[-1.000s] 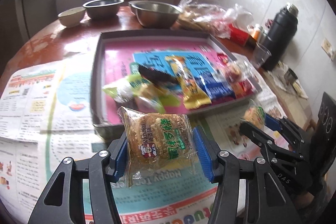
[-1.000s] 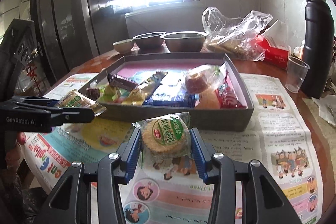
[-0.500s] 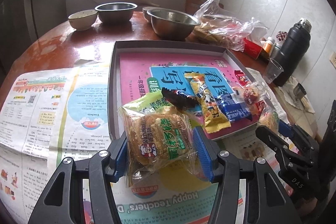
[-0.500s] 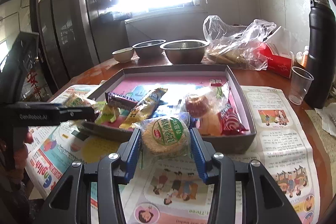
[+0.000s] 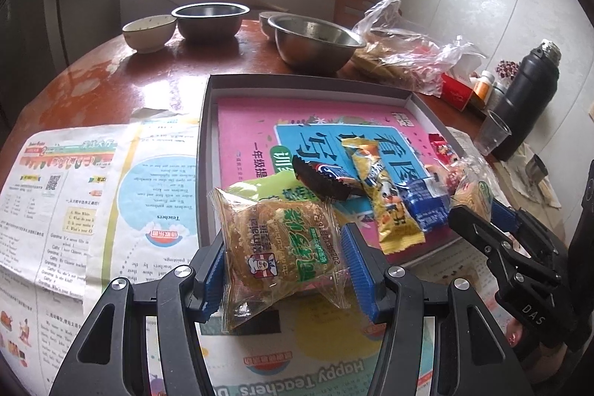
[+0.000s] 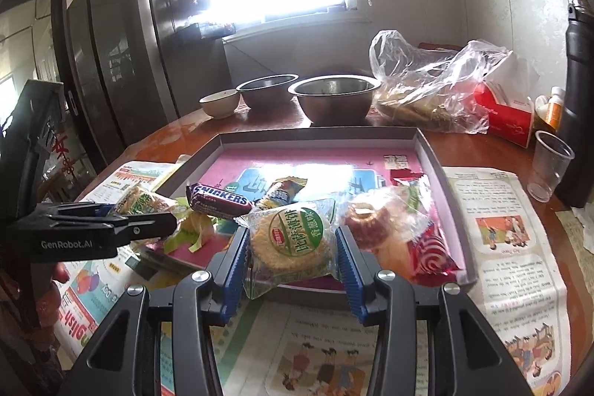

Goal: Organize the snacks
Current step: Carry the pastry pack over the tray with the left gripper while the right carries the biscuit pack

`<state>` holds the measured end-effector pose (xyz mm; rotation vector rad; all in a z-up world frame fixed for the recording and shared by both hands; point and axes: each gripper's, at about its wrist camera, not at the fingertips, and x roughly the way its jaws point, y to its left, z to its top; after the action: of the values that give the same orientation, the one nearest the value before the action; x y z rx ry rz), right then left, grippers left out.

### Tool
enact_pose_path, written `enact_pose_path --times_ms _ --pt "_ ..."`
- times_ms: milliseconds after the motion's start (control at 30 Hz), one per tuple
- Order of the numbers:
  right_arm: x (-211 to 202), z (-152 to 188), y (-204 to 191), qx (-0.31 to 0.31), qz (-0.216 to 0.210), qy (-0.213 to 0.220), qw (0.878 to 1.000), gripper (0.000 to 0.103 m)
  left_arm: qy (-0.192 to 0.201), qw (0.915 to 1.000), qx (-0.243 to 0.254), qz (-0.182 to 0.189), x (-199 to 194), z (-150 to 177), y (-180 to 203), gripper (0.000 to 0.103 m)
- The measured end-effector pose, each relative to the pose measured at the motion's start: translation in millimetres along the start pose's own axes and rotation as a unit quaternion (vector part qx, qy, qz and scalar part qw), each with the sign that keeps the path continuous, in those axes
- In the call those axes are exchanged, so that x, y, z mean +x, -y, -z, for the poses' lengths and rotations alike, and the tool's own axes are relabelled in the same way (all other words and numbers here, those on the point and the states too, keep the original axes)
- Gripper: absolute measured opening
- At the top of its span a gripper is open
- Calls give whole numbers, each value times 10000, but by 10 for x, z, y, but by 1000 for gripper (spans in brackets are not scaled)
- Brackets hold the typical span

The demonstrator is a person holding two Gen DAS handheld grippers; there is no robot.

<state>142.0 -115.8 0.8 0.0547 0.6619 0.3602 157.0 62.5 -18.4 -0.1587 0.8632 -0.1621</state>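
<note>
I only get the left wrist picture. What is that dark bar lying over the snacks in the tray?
Observer: The right wrist view shows its label: a Snickers bar.
Operator: And what is in the other jaws at my right edge?
Observer: The right gripper is shut on a round cracker packet with a green label.
Operator: Anything beside it?
Observer: A ring-shaped cake in clear wrap, lying in the tray.

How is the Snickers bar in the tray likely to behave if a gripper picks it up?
The Snickers bar keeps a straight block shape while propped across other snacks, so it is probably stiff. Its glossy wrapper looks slippery, so it may slide between pads. Perched loosely on the pile in the tray, it could shift or drop off when nudged.
</note>
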Motion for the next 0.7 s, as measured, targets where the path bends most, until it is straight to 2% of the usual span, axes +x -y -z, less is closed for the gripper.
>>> enact_pose_path --times_ms 700 --pt "404 -121 -79 186 28 -425 9989 46 74 9999 -28 74 88 -68 -25 59"
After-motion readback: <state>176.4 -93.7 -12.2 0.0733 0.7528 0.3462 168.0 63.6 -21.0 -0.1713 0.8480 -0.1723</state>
